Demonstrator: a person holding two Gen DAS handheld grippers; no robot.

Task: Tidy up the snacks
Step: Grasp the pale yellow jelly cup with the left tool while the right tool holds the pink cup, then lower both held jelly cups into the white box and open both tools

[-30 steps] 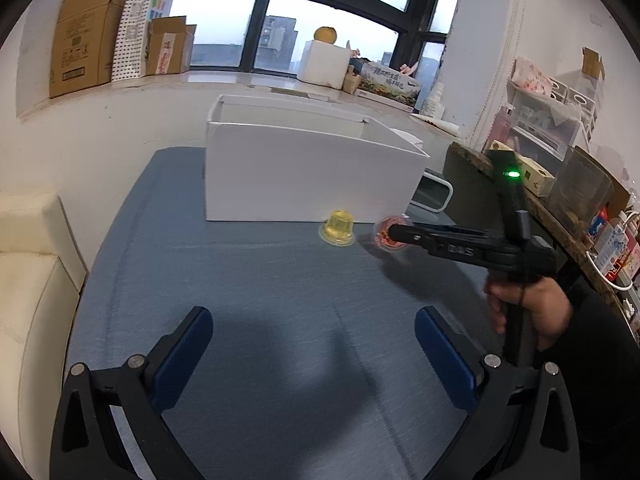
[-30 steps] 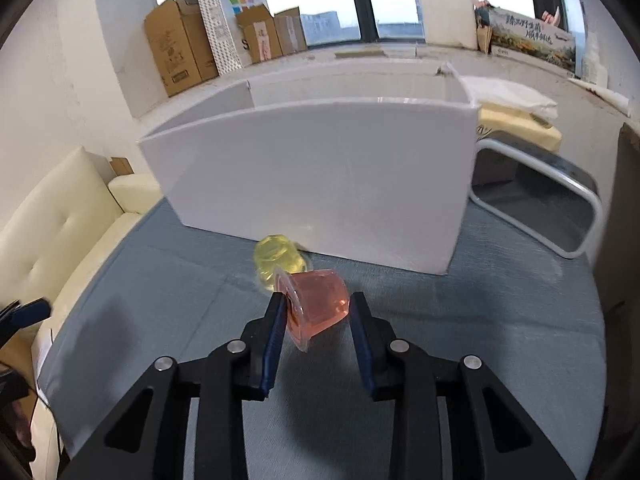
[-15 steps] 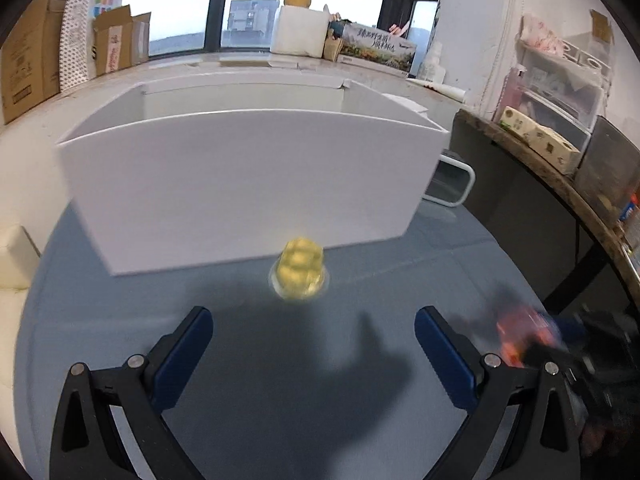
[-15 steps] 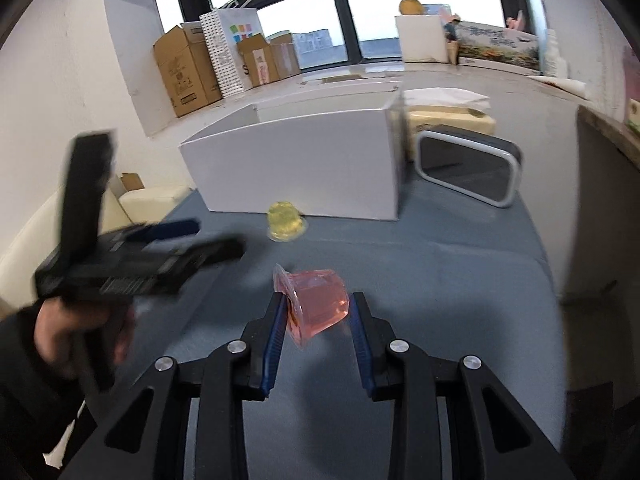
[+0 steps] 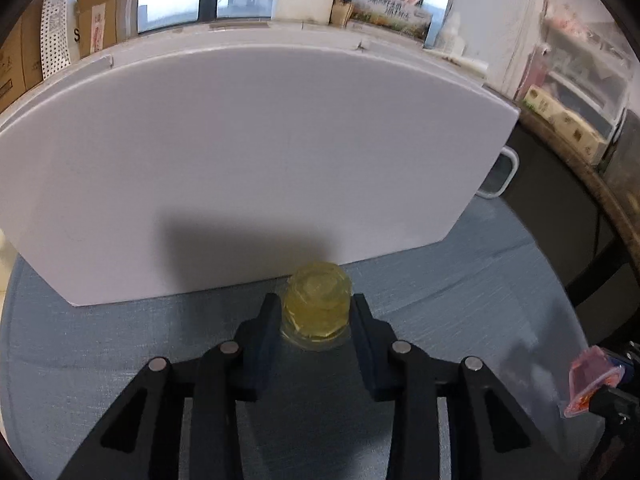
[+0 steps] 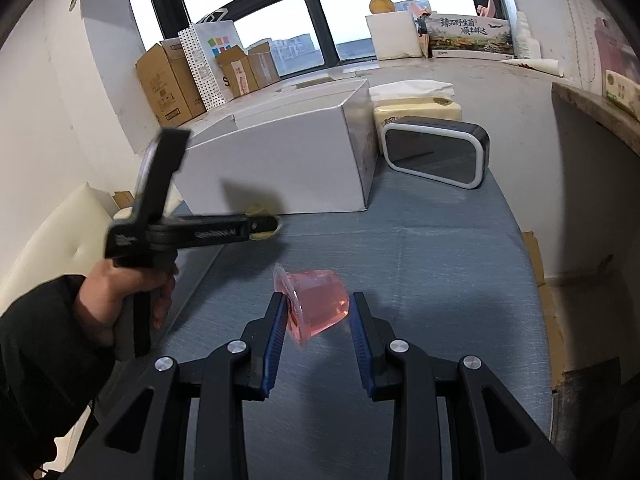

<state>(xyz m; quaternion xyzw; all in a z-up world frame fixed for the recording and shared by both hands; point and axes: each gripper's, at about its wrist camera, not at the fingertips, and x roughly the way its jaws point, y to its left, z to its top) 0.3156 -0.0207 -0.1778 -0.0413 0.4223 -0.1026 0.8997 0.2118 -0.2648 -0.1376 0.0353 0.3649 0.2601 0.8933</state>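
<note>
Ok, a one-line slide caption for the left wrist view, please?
Left gripper fingers flank a yellow translucent jelly cup beside the white cardboard box.

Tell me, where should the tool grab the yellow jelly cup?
Around its ribbed sides, coming in level from the front. The yellow jelly cup stands on its wide lid rim by the white box, so its sides are free. The left tool already brackets them.

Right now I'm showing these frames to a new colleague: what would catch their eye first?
Probably the two jelly cups, each between a gripper's fingers: the yellow jelly cup sits on the blue-grey table in the left gripper, just in front of the big white box. The pink jelly cup lies tilted on its side in the right gripper, further from the box.
</note>
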